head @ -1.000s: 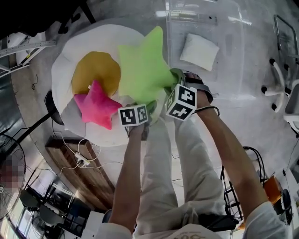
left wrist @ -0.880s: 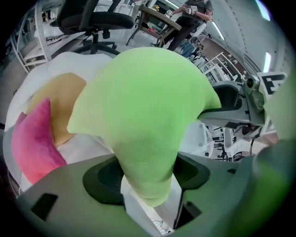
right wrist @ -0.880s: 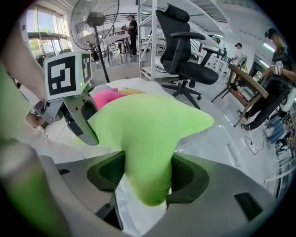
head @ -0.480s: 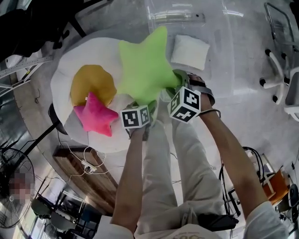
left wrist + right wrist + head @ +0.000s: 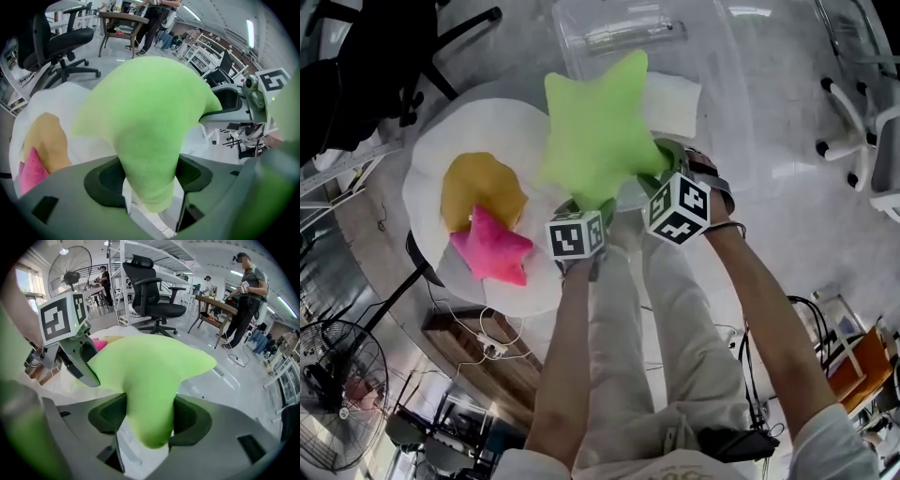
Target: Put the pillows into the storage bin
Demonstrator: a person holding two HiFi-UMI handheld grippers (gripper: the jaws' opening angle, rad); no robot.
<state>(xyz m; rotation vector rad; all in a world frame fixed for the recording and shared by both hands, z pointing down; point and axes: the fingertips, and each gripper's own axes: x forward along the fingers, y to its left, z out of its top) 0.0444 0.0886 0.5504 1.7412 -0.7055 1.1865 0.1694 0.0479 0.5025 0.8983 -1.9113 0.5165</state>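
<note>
A green star pillow (image 5: 598,131) hangs in the air between both grippers. My left gripper (image 5: 586,204) is shut on one lower point of the star (image 5: 146,140); my right gripper (image 5: 659,169) is shut on another point (image 5: 150,394). The star is over the near edge of the clear plastic storage bin (image 5: 727,112), which holds a white pillow (image 5: 673,94). On the white round cushion (image 5: 450,131) at left lie a yellow round pillow (image 5: 483,187) and a pink star pillow (image 5: 492,246).
A black office chair (image 5: 384,56) stands at the upper left, a floor fan (image 5: 342,394) at the lower left. A wooden board with cables (image 5: 487,352) lies beside the cushion. White chair bases (image 5: 862,122) are at right. People stand at a table (image 5: 220,305) in the distance.
Both grippers have carried the green star pillow away from the white cushion toward the clear bin; it now overlaps the white pillow inside. Pink and yellow pillows stay put.
</note>
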